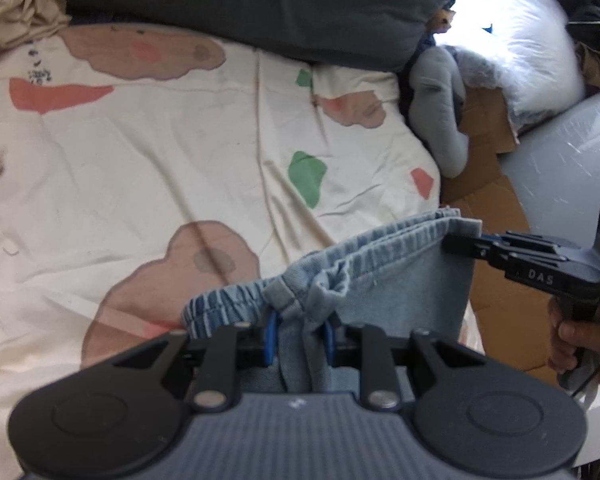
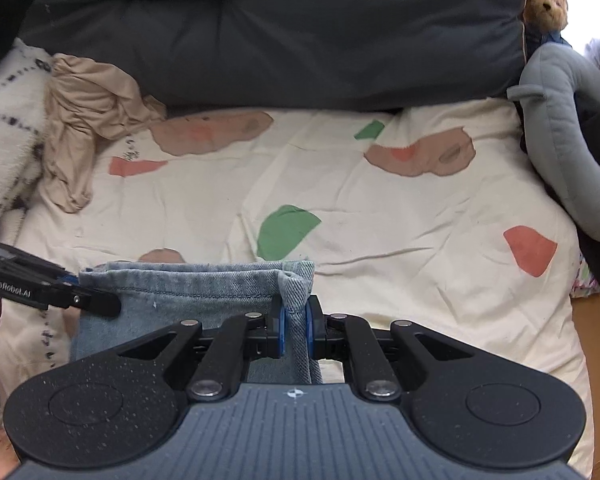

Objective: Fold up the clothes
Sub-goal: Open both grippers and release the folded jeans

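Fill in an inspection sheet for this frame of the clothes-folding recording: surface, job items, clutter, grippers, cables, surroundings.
Surface: cream bedsheet with pink, green and brown patches, wrinkled.
Job's things: light blue denim garment, held up by its waistband between both grippers, the rest hanging below view.
Clutter: crumpled tan garment on the sheet's far left; white knit blanket beside it.
Grippers: left gripper shut on the bunched waistband; right gripper shut on a waistband corner.
Cables: a thin dark cord below the hand holding the right gripper.
Surroundings: dark grey cushion behind, grey plush toy, small teddy bear, cardboard, white pillow.
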Motion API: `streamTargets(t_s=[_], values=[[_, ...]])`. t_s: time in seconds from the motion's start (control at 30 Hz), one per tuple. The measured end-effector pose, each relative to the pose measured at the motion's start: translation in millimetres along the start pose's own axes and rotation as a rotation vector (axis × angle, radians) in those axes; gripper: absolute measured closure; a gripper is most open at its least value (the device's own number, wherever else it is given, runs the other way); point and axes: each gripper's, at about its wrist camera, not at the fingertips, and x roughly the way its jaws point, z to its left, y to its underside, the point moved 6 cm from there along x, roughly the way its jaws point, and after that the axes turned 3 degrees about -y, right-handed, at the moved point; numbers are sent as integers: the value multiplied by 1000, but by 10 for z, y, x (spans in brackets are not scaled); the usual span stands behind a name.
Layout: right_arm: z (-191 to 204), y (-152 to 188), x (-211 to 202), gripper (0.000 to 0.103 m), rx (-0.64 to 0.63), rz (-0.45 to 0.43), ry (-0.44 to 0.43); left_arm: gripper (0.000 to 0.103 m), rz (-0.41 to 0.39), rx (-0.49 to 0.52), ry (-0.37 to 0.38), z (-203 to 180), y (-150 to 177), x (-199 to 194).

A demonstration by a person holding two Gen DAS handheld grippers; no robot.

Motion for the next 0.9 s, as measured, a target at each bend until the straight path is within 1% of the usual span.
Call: streamTargets(t_s=[0.1,0.27,0.3,0.37,0.4,0.47,0.57,0.63,0.73,0.8,0.9], values=[[-14,-13,84,95,-1,22,16,79,6,-20,-4,22,-17,37],[-38,-21,159,92,28,56,31,74,1,-7,-11,-25,-20,-38],[-36,-22,154,90,35,56,34,73,0,-7,-9,-27,-22,-61],[-36,-6,118,71,42,58,58,69,-3,-5,-16,-35,-31,-112],[-43,18,82,65,45,58,70,69,-18,-3,-31,-33,-43,-154],[-64,90,-21,60,58,51,86,62,-58,-8,-63,-18,-80,-264],[-116,258,-197,60,82,46,102,61,-111,-1,-84,-41,-141,-430],[-148,423,-337,60,96,39,110,62,-137,41,-99,-134,-182,-520],[-183,720,-527,60,114,34,121,62,-160,114,-101,-343,-210,-614],[-187,929,-634,60,128,29,121,62,-150,158,-92,-500,-170,-615],[-163,1233,-739,60,155,13,108,62,-113,221,-79,-711,-61,-519]])
